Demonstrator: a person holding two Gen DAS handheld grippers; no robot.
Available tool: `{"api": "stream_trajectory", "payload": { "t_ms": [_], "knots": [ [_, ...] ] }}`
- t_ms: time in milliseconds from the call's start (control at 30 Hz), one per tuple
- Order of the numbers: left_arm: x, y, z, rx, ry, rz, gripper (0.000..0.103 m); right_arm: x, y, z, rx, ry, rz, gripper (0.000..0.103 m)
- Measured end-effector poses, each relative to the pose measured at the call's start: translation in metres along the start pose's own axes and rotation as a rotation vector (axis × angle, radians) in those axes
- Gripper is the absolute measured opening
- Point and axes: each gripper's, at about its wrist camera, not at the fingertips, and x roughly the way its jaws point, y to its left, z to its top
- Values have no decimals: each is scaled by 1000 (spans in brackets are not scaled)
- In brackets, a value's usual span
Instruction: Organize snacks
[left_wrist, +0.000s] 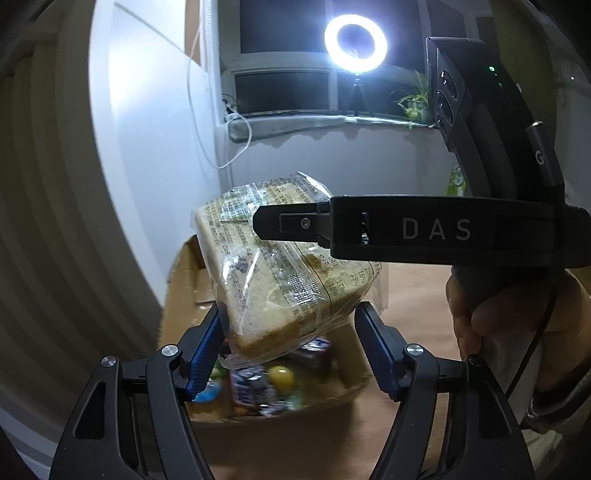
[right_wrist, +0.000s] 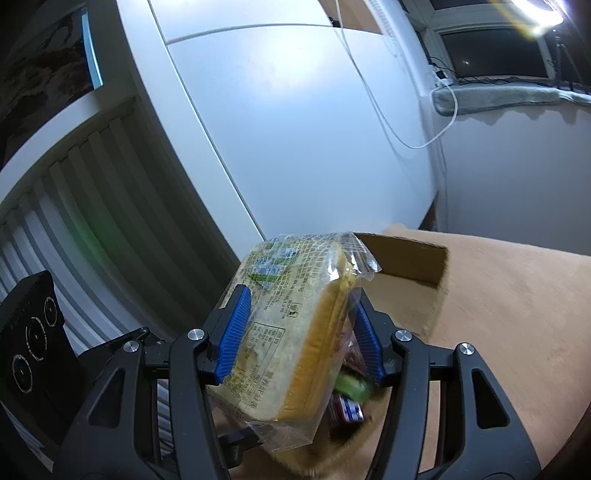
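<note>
A clear-wrapped sandwich (left_wrist: 273, 273) hangs in the air above an open cardboard box (left_wrist: 184, 295) that holds several small snack packets (left_wrist: 258, 387). My right gripper (right_wrist: 299, 332) is shut on the sandwich (right_wrist: 288, 343), its blue pads (right_wrist: 234, 332) pressing both sides. In the left wrist view the right gripper's finger (left_wrist: 295, 223) crosses in front of the sandwich. My left gripper (left_wrist: 291, 350) is open, its blue pads (left_wrist: 203, 354) on either side of the sandwich's lower end without squeezing it.
The box's raised flap (right_wrist: 406, 258) stands behind the sandwich on a tan wooden table (right_wrist: 517, 314). A white cabinet (right_wrist: 295, 129) and ribbed panel (right_wrist: 74, 203) stand at the left. A ring light (left_wrist: 355, 43) shines from the windowsill.
</note>
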Motion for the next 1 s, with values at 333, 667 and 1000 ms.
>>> {"api": "stream_trajectory", "payload": {
  "t_ms": [333,667,1000],
  "knots": [
    [-7,47,-52,-180,24,159,82,-38,-17,-42,-65,-16,-217,103],
    [-27,57,-42,-290,-59,171,103,-78,-6,-61,-143,-67,-407,103],
    [-27,41,-37,-358,-86,162,103,-103,-19,-80,-96,-53,-506,103]
  ]
}}
